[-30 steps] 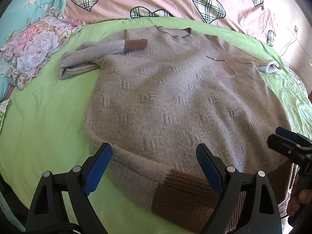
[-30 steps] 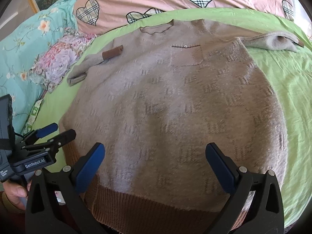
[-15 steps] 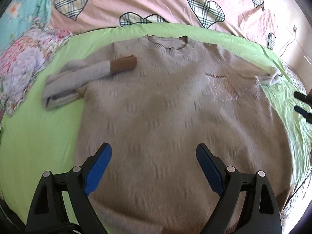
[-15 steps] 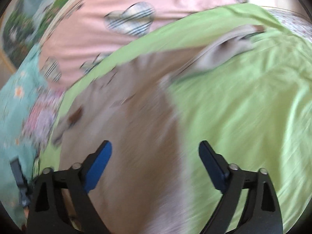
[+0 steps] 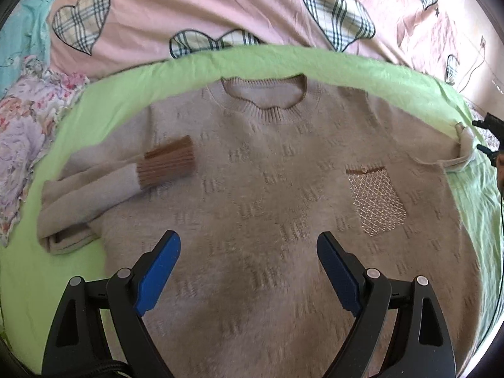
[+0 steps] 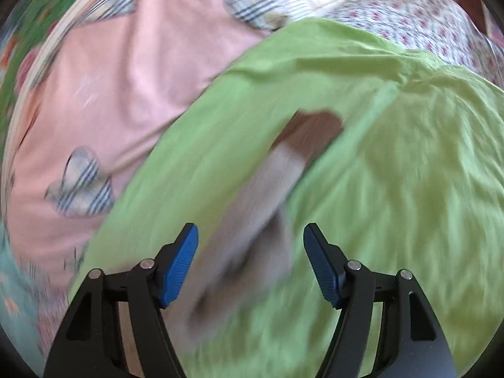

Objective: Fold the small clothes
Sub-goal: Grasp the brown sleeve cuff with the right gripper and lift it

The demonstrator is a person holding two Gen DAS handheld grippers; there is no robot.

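A grey-beige knit sweater [image 5: 267, 195] lies face up on the green sheet [image 5: 63, 271], neck at the far side. Its left sleeve [image 5: 104, 186] is folded in, with the brown cuff [image 5: 168, 165] on the chest. My left gripper [image 5: 249, 271] hovers open over the sweater's middle, holding nothing. In the blurred right wrist view the other sleeve [image 6: 261, 208] stretches away over the sheet to its brown cuff [image 6: 312, 132]. My right gripper [image 6: 250, 258] straddles that sleeve, jaws closing, pads apart from the cloth. The right gripper [image 5: 489, 135] also shows at the left wrist view's right edge.
A pink duvet with plaid hearts [image 5: 220, 9] lies along the far side of the bed. A floral pillow [image 5: 22, 132] sits at the left. A white cloth with small red flowers [image 6: 419, 25] lies beyond the sheet's far right corner.
My left gripper moved forward from the sweater's hem to over its middle. My right gripper swung fast to the right, off the sweater's body to the outstretched sleeve, rolling and narrowing its jaws.
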